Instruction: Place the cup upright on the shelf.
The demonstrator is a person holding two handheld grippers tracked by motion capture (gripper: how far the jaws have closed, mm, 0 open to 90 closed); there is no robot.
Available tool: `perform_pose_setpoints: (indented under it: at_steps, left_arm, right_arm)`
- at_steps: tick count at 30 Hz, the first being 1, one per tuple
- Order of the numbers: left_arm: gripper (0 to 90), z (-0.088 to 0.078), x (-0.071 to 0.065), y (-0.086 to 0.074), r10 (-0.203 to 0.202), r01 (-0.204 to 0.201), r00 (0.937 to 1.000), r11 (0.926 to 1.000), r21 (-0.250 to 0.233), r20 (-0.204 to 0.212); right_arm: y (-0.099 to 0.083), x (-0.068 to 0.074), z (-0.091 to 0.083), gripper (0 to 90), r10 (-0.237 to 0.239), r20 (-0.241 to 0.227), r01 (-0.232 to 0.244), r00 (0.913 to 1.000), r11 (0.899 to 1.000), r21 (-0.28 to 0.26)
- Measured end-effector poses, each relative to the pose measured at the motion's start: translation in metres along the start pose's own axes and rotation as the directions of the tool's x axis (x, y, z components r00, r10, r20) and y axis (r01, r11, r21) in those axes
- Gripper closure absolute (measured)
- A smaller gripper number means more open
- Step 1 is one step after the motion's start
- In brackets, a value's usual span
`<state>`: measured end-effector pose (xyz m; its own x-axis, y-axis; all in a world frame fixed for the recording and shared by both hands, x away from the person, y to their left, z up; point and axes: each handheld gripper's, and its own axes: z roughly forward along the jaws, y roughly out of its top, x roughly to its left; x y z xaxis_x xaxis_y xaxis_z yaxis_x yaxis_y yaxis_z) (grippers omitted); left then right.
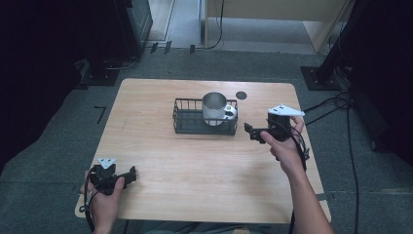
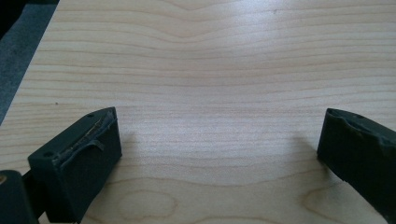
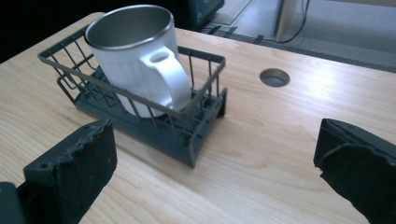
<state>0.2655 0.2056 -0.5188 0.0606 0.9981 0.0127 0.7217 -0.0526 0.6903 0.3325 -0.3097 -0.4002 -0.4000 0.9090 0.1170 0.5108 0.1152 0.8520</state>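
A white mug (image 1: 215,108) with a bare metal inside stands upright in the right end of a dark wire basket (image 1: 187,122) near the middle of the wooden desk (image 1: 195,170), its handle turned toward the basket's right end and a round hole (image 1: 241,95) in the desk just behind. The right tool (image 1: 252,131) hovers just beside the basket's right end, jaws spread wide and holding nothing. The left tool (image 1: 130,174) rests near the desk's near left corner, jaws likewise wide apart over bare wood.
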Motion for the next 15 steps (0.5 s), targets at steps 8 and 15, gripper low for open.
perform_pose_setpoints:
  at_steps: [8, 15]
  left_arm:
    - [0.0, 0.000, 0.000, 0.000, 0.000, 0.000, 1.0000, 1.0000, 0.000, 0.000]
    - [0.0, 0.000, 0.000, 0.000, 0.001, -0.001, 1.0000, 1.0000, 0.001, 0.000]
  right_arm:
    - [-0.022, -0.002, -0.019, 0.0, -0.004, 0.017, 0.004, 0.9998, 1.000, 0.006]
    - [-0.042, -0.008, -0.030, 0.0, 0.018, 0.040, -0.019, 0.9990, 1.000, 0.015]
